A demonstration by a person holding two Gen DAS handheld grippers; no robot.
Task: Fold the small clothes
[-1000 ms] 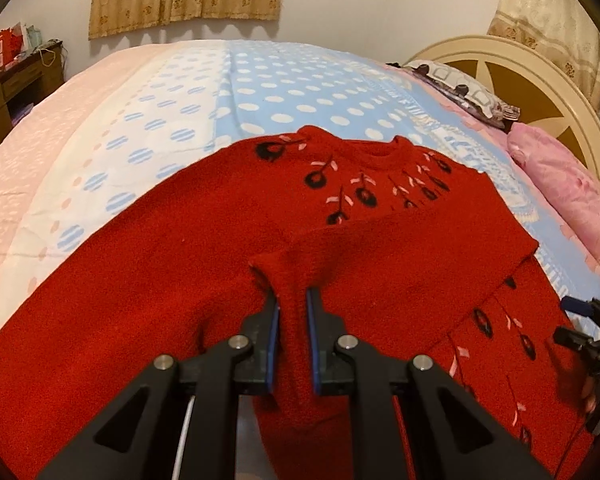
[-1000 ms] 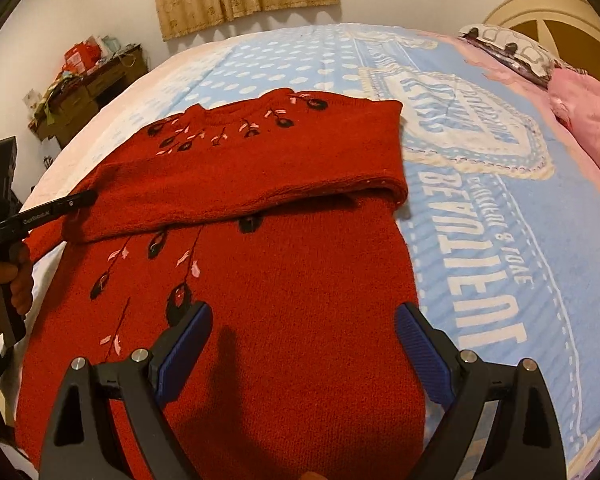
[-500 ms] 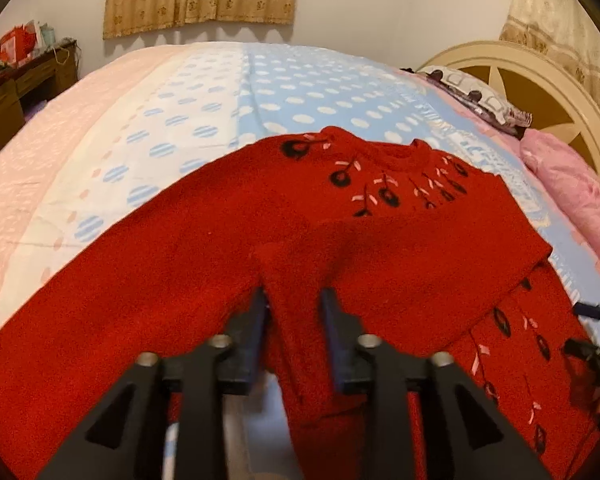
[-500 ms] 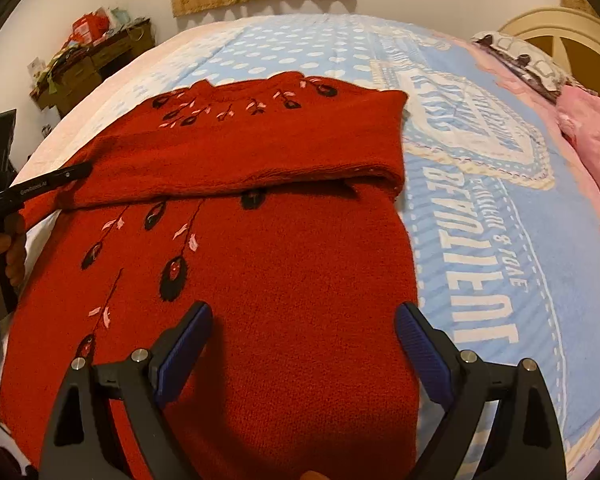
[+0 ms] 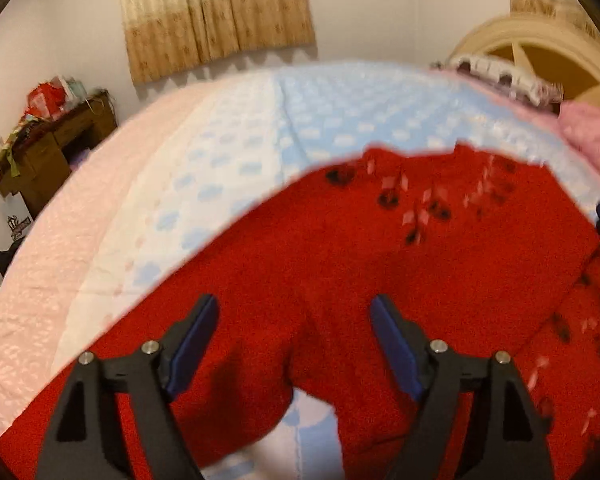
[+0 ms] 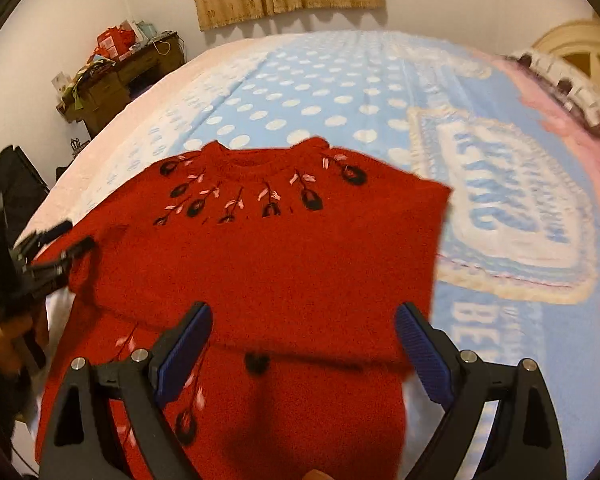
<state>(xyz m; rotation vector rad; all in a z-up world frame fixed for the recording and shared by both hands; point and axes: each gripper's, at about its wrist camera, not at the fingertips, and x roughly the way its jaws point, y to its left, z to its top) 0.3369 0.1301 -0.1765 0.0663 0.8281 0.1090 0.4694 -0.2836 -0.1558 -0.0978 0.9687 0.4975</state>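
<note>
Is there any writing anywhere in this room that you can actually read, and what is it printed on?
"BE": blue letters on the bedspread, cut off by the right gripper; the rest is hidden.
Large blue word inside the bedspread's white crest: seen upside down and blurred, not readable.
White mark on the dark thing beside the desk: too small to read.
Red sweater: only embroidered flowers, no writing.

Red sweater [image 6: 284, 264] with black-and-pink flowers; blue bedspread [image 6: 340, 92] with white polka dots.
</note>
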